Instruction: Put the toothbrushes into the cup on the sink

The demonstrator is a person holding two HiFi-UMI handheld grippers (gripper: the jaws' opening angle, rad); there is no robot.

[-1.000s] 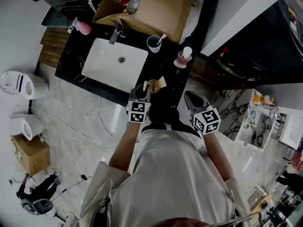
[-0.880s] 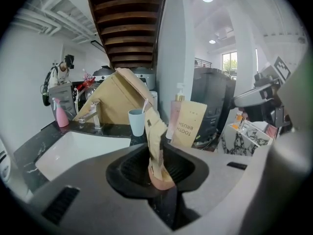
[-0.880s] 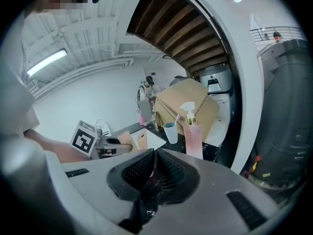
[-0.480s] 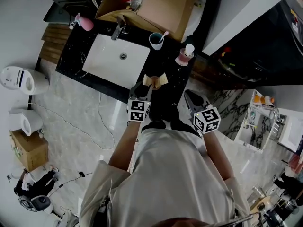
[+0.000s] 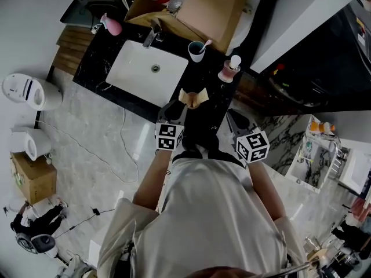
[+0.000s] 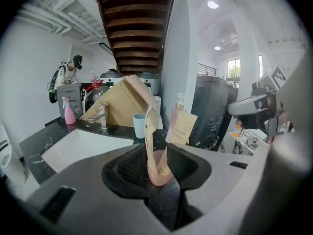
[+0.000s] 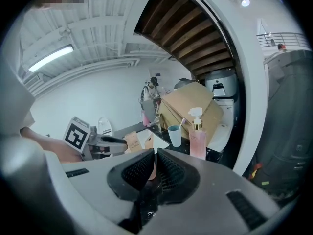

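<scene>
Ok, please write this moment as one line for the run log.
left tool: jaws just opened wide, toothbrush packet between them | right tool: shut | cup: one toothbrush inside

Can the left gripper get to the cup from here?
Probably yes: the cup stands ahead of the left gripper on the counter, the pump bottle off to the right. But the torn toothbrush pack sits between its jaws, which have just been opening.

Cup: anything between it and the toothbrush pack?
Nothing visible. Bare counter lies between the pack and the cup; the pump bottle stands off to the side.
</scene>
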